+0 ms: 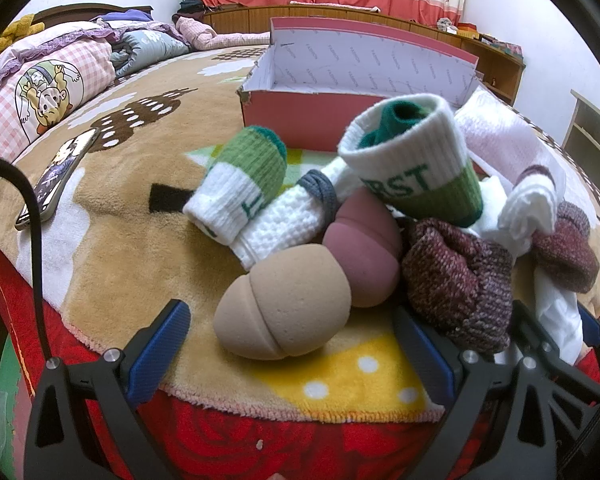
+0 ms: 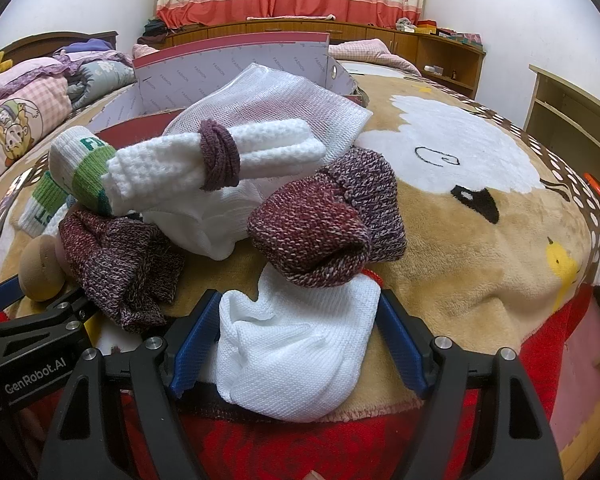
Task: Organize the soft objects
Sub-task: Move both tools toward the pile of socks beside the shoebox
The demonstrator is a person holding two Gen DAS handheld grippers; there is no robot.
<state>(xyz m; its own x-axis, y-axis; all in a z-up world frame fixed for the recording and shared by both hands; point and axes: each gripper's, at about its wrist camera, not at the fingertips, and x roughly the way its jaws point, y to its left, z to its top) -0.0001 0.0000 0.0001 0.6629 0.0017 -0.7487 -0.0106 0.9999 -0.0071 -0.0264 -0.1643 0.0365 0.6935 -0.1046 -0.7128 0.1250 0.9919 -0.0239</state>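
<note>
Sponge (image 1: 282,304) sits squashy between the left gripper (image 1: 294,350) jaws, wide apart; right gripper (image 2: 298,344) gapes round the limp white sock (image 2: 296,352) — pinch mid-bundle.

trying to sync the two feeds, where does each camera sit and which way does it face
Left wrist: on the left gripper, angled down at the beige sponge between its open fingers; only those fingers show.
Right wrist: on the right gripper, angled down at a white sock between its open fingers; the left gripper shows at left.
Shared: pink box, maroon sock, beige sponge.
</note>
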